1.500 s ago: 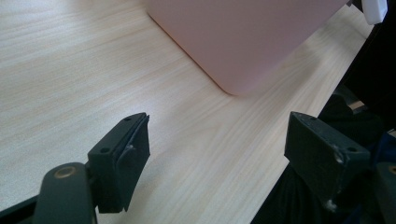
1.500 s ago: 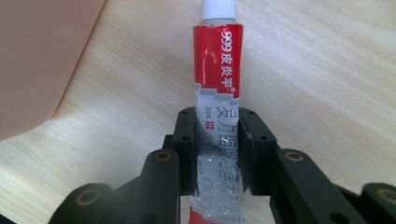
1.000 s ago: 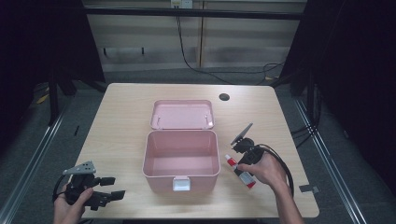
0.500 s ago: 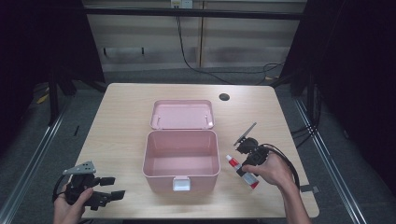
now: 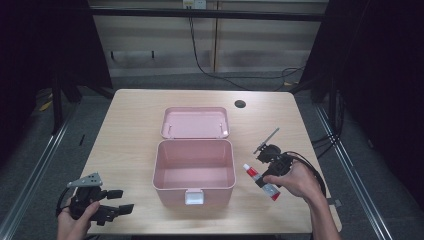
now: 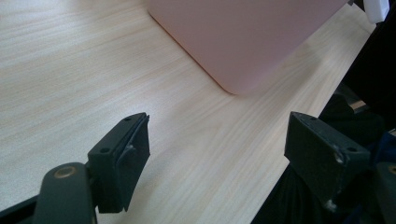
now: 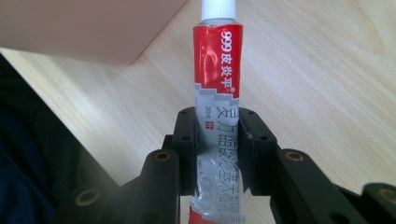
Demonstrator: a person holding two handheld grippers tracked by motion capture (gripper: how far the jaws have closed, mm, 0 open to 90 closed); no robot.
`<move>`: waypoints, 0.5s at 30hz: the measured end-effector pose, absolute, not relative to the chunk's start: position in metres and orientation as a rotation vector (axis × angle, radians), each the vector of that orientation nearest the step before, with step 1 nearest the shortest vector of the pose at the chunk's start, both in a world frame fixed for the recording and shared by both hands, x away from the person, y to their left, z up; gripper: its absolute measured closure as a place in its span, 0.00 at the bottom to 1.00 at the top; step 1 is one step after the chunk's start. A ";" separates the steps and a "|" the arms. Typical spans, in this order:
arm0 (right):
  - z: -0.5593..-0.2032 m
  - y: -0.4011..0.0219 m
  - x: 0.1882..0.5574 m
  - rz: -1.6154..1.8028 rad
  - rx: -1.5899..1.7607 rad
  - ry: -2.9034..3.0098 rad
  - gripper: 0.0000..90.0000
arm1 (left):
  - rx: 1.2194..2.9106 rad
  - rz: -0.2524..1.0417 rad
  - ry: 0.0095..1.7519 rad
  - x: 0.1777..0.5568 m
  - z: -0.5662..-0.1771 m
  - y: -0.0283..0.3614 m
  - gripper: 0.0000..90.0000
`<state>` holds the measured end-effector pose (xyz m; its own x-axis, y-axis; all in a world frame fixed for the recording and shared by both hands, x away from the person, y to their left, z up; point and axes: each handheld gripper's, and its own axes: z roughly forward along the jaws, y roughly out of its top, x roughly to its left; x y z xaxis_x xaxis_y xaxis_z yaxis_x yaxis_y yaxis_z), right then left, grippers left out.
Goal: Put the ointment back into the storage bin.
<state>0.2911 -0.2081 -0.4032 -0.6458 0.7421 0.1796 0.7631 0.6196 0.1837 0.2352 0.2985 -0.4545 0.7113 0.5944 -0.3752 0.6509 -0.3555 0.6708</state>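
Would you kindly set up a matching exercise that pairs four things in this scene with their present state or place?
Things:
1. tube
2. pink box
3. left gripper
4. round hole

States or places:
A. jaws wide apart, nothing between them
B. in the tabletop, near the far edge
C. clamped between the jaws of the right gripper
D. lid folded back, inside bare

Pairs: 1-C, 2-D, 3-A, 4-B

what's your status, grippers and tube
Right gripper shut on tube, beside open pink box. Left gripper open, nothing between jaws. Nothing in the way.
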 end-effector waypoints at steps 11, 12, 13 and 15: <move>-0.377 -0.206 0.289 -0.434 -1.189 -2.812 0.79 | 2.072 -0.086 0.938 0.235 -0.455 0.298 0.25; -0.374 -0.204 0.289 -0.431 -1.182 -2.820 0.79 | 2.065 -0.086 0.942 0.235 -0.455 0.298 0.25; -0.374 -0.204 0.289 -0.431 -1.182 -2.820 0.79 | 2.061 -0.086 0.946 0.235 -0.455 0.298 0.25; -0.371 -0.204 0.290 -0.431 -1.171 -2.825 0.79 | 2.060 -0.083 0.946 0.235 -0.455 0.299 0.25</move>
